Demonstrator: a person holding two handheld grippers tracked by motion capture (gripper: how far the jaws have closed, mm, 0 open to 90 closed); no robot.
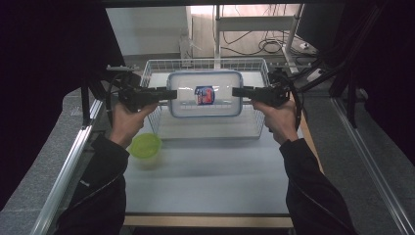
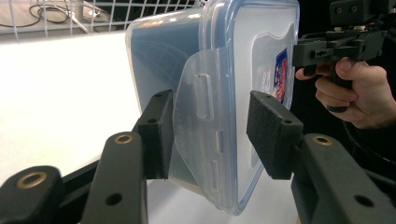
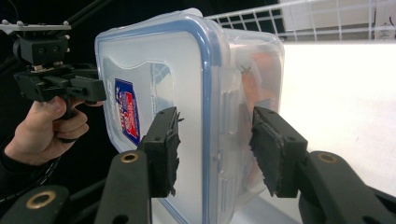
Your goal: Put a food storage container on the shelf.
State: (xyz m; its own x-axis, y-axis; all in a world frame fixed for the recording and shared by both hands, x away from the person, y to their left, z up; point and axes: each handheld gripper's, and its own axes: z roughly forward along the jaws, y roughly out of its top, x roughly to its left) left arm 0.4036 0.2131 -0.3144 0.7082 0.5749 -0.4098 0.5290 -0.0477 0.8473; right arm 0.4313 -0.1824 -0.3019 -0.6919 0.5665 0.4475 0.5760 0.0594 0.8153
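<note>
Two handheld black two-jaw grippers carry a clear rectangular plastic food container with a blue-rimmed snap lid (image 1: 205,94) between them, above a white wire basket (image 1: 151,68) at the far end of the pale table (image 1: 205,171). The left gripper (image 1: 172,93) meets the container's left short end and the right gripper (image 1: 236,92) its right short end, both pointing inward and roughly level. In the left gripper view the container's lid flap sits between the foam pads (image 2: 273,133); the inner pad presses against the container's body side, while the other pad lies close to the lid face, though I cannot tell if it touches. In the right gripper view the jaws straddle the lid edge and side clip, one pad on the lid face, one on the body wall, pinching it. A red and blue label (image 1: 204,95) shows on the lid. One small lime-green round bowl (image 1: 145,146) stands on the table just in front of the basket, near the left forearm.
</note>
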